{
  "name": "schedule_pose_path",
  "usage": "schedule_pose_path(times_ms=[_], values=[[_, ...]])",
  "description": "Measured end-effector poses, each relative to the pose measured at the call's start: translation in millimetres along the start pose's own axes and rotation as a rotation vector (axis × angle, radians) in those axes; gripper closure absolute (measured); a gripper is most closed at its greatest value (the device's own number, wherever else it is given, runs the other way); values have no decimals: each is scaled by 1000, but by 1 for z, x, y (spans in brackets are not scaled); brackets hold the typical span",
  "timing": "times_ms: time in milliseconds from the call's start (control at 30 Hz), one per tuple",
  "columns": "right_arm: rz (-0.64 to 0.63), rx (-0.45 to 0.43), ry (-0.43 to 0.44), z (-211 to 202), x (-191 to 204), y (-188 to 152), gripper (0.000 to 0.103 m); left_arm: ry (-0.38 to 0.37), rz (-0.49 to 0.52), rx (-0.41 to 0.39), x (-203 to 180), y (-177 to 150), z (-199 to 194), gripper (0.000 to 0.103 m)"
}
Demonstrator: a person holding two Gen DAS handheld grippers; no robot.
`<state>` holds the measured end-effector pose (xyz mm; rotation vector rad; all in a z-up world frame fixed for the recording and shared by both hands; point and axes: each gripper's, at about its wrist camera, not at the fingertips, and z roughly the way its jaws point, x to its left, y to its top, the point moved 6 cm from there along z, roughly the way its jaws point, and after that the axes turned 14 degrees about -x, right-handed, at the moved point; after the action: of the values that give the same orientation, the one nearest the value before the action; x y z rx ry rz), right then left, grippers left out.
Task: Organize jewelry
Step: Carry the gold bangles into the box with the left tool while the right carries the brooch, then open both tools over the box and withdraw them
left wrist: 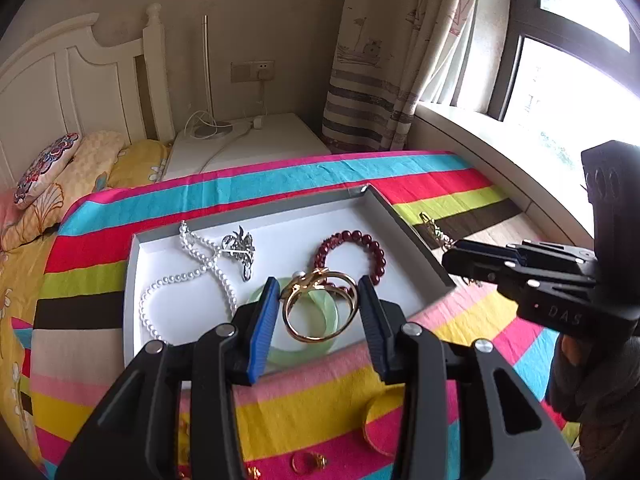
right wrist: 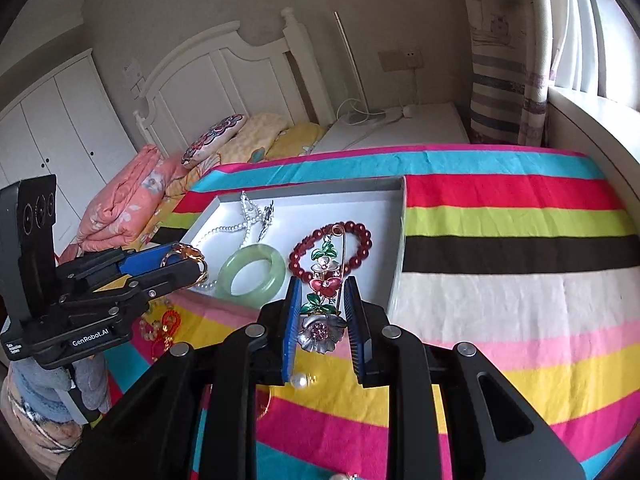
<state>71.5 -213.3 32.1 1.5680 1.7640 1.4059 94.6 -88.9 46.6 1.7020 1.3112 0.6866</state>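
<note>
Left wrist view: my left tool (left wrist: 318,312) grips a gold bangle (left wrist: 320,306) over the tray (left wrist: 412,236); my right tool (right wrist: 322,320) is clenched on a flower brooch (right wrist: 324,300).

One grey tray with a white floor sits on the striped bedspread (right wrist: 500,280). Inside I count four pieces: one pearl necklace (left wrist: 188,276), one silver brooch (left wrist: 240,246), one green jade bangle (right wrist: 252,276), one dark red bead bracelet (right wrist: 360,240). On the bedspread near me lie one gold ring (left wrist: 308,462) and one loose pearl (right wrist: 299,380). My left tool's body reads "GenRobot.AI" in the right wrist view; my right tool's body reads "DAS" in the left.
</note>
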Motion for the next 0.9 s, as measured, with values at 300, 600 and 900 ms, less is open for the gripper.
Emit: schedule_pose_path(times_ms=[300,600,900], values=[[-14,65,-81,63,-2,20,80,101,-47,68,20,17,68,63],[41,111,-110,92,-4,16,80,140,-146,102,41,13,98,63],[77,62,-95,71,-9,21,53,132,-215,-60,59,29,40,21]])
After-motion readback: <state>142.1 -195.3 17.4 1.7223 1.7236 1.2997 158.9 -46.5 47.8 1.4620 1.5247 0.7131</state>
